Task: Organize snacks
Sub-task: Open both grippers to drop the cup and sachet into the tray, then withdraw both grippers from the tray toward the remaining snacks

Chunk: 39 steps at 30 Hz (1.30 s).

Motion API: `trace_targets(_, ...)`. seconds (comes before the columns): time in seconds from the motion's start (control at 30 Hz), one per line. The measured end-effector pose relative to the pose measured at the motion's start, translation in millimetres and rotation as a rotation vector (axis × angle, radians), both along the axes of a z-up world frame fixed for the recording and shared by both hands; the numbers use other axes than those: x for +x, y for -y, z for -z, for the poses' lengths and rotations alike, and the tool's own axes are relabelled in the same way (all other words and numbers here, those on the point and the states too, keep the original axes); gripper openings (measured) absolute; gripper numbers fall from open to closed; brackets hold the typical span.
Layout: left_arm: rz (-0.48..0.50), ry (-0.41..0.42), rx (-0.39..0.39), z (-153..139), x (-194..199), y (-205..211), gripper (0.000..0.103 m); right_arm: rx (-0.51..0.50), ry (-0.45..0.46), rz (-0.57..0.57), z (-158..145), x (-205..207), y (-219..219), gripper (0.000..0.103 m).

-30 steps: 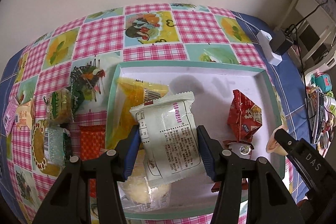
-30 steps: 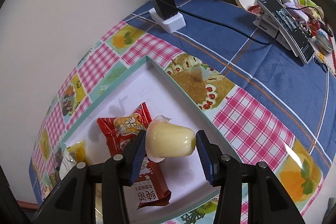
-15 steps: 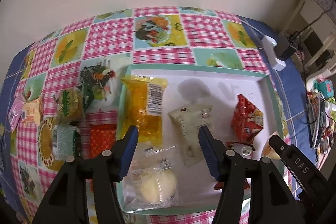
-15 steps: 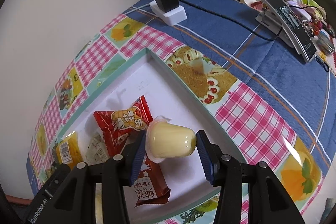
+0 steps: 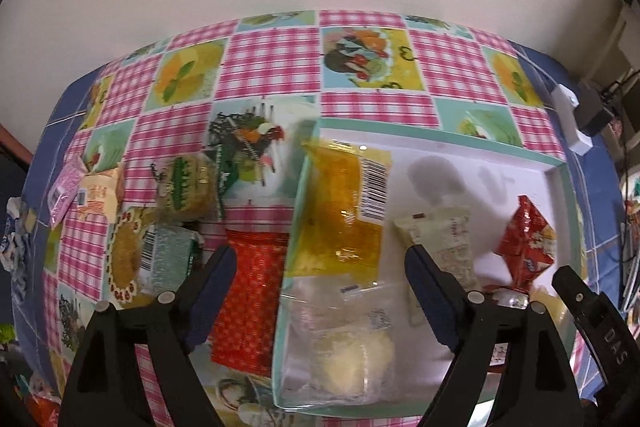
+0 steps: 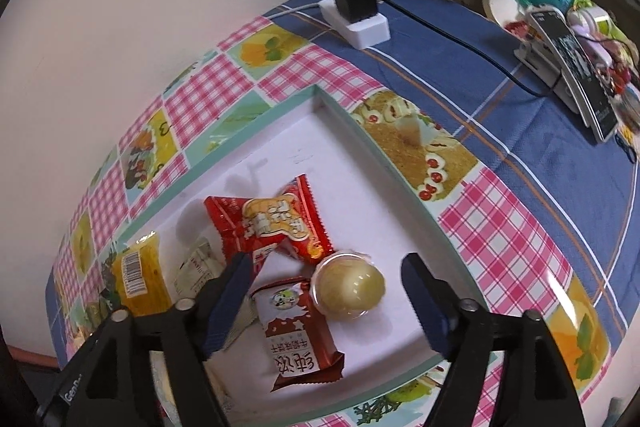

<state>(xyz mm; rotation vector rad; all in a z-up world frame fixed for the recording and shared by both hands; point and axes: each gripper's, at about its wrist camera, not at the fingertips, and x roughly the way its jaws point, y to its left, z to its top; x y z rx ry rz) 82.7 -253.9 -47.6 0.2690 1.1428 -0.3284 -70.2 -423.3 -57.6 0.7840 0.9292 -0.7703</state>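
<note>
A white tray with a teal rim (image 5: 557,171) (image 6: 332,107) holds snacks. In it lie a yellow packet (image 5: 344,211), a white packet (image 5: 448,243), a clear bag of pale cakes (image 5: 348,343), red packets (image 5: 526,243) (image 6: 276,223) and a yellow jelly cup (image 6: 350,285). My left gripper (image 5: 320,295) is open and empty above the tray's left edge. My right gripper (image 6: 326,299) is open and empty, with the jelly cup lying on the tray between its fingers.
Left of the tray on the checked cloth lie a red packet (image 5: 248,303), a green packet (image 5: 168,259), a biscuit pack (image 5: 188,187) and small packets (image 5: 96,195). A power strip with a charger (image 6: 358,11) and a cluttered phone stand (image 6: 576,67) lie to the right.
My left gripper let go of the white packet, which now lies in the tray, then opened and drew back left. My right gripper opened and the jelly cup now lies on the tray.
</note>
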Motion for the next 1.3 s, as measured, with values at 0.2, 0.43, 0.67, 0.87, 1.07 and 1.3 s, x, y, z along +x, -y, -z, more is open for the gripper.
trace_targets(0.2,-0.038,0.004,0.001,0,5,-8,0.099,-0.023,-0.007,-0.033,-2,7,-7,0.09)
trace_targets(0.43,-0.093,0.01,0.002,1,11,-19,0.102,-0.044,-0.008,-0.057,-3,11,-11,0.103)
trace_targets(0.67,-0.145,-0.018,-0.022,4,22,-41,0.103,-0.074,-0.03,-0.088,-5,18,-22,0.103)
trace_targets(0.87,-0.185,-0.013,-0.021,1,34,-67,0.103,-0.083,-0.03,-0.167,-6,31,-43,0.103)
trace_targets(1.07,-0.223,0.026,-0.01,-11,45,-99,0.103,-0.075,0.013,-0.231,-11,42,-67,0.103)
trace_targets(1.3,-0.266,0.052,-0.002,-22,54,-143,0.103,-0.066,0.069,-0.327,-19,56,-96,0.103)
